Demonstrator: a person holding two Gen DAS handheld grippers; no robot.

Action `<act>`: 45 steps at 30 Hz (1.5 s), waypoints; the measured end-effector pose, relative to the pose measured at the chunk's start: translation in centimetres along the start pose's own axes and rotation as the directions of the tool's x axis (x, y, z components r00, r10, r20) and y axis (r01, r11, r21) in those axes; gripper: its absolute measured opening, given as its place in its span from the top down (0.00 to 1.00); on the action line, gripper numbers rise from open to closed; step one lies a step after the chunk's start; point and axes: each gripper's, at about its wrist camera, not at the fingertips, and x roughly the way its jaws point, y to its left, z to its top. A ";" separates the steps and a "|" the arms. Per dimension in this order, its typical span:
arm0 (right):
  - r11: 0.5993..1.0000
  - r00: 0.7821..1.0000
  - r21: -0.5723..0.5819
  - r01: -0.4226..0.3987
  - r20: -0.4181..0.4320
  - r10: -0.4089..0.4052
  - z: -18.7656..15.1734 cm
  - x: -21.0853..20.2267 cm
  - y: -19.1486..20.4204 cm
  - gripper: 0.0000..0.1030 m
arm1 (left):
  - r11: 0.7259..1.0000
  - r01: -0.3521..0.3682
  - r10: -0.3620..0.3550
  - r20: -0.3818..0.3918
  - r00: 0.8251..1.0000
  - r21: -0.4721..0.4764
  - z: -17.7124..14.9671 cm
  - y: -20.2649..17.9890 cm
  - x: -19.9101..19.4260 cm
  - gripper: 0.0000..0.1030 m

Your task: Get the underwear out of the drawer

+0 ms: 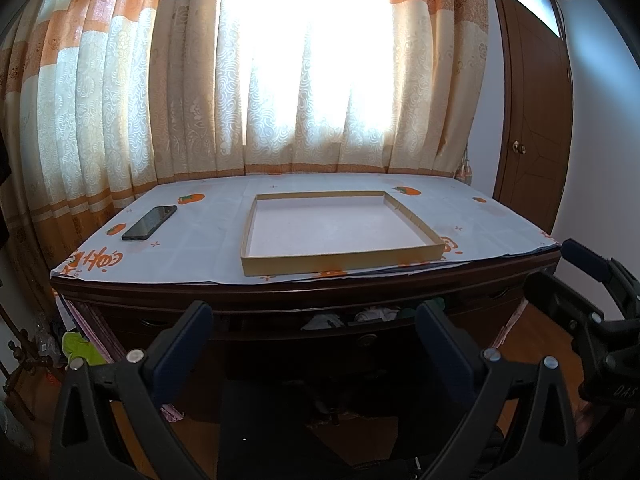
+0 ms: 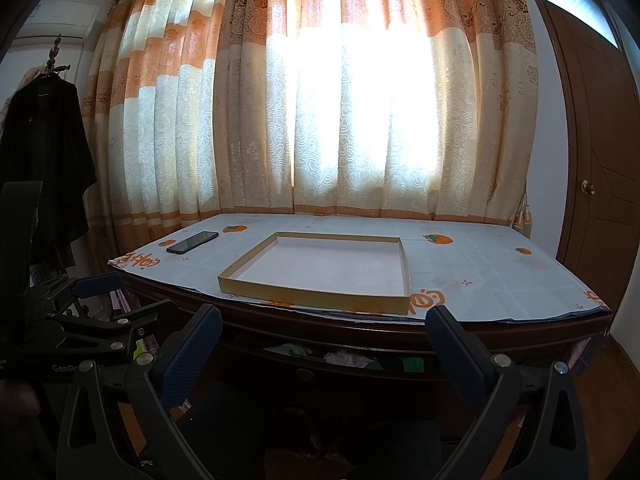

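Observation:
A dark wooden desk has its middle drawer point(image 1: 372, 338) point(image 2: 320, 374) pulled out a little. Crumpled white and green clothing point(image 1: 378, 314) point(image 2: 348, 359) shows through the gap; which piece is underwear I cannot tell. My left gripper point(image 1: 316, 320) hangs open in front of the drawer, nothing between its fingers. My right gripper point(image 2: 324, 326) is also open and empty, facing the drawer front from a short distance. In the left wrist view the right gripper's body point(image 1: 592, 308) appears at the right edge. The left gripper's body point(image 2: 76, 320) shows at the left of the right wrist view.
On the desk's persimmon-print cloth point(image 1: 200, 248) point(image 2: 480, 268) lie a shallow cardboard box lid point(image 1: 340, 262) point(image 2: 316, 294) and a black phone point(image 1: 149, 223) point(image 2: 193, 242). Curtains hang behind, a wooden door point(image 1: 536, 120) stands right, a dark coat point(image 2: 44, 160) hangs left.

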 end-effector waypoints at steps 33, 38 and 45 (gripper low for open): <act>1.000 1.000 -0.003 -0.002 -0.008 0.002 -0.4 0.3 -0.5 0.00 | 1.000 0.001 -0.001 -0.005 1.000 0.002 -0.1 0.3 0.0 0.00; 1.000 1.000 -0.007 -0.002 -0.011 0.002 -0.4 0.4 -0.4 0.00 | 1.000 -0.001 0.001 -0.015 1.000 0.004 -0.5 0.4 0.5 0.00; 1.000 1.000 -0.007 -0.006 -0.008 0.006 -0.6 0.5 -0.3 0.00 | 1.000 -0.004 0.004 -0.035 0.999 0.008 -1.0 0.2 1.5 0.00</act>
